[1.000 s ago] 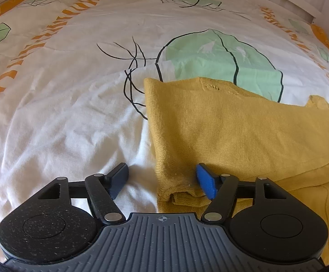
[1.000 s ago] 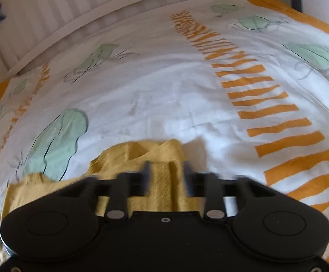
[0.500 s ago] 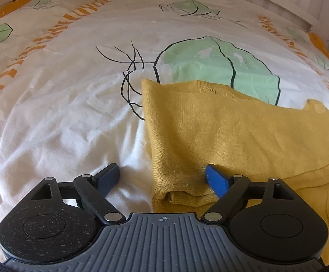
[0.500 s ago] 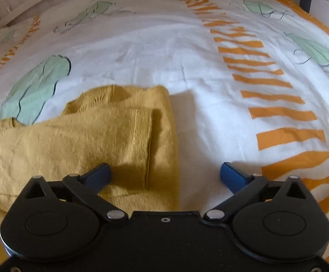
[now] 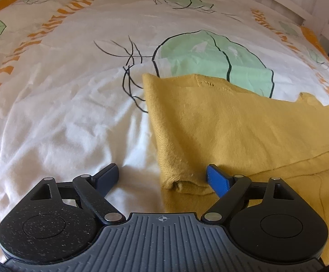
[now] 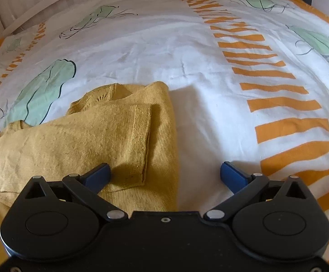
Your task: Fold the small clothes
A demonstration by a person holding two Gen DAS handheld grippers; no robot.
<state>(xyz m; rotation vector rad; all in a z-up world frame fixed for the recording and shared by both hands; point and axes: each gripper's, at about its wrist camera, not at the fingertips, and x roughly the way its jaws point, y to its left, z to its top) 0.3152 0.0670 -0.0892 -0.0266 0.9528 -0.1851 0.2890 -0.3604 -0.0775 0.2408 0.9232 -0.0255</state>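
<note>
A mustard-yellow knitted garment (image 5: 232,131) lies folded on a printed bedsheet (image 5: 62,113). In the left wrist view my left gripper (image 5: 162,176) is open over the garment's near left corner, with the folded edge between its fingers and no pad pressing on it. In the right wrist view the same garment (image 6: 85,140) shows a folded-over sleeve with its cuff to the right. My right gripper (image 6: 164,174) stands wide open over the garment's right edge, its left finger above the cloth and its right finger above the sheet (image 6: 209,68). A tip of the right gripper shows at the left view's right edge.
The sheet is white with green leaf prints (image 5: 212,59) and orange stripes (image 6: 278,104). A white slatted bed frame (image 6: 17,6) runs along the far side. The sheet is wrinkled to the left of the garment.
Both grippers have opened. The right gripper let go of the yellow cloth it pinched, and the sleeve now lies flat on the garment. The left jaws widened around the folded corner.
</note>
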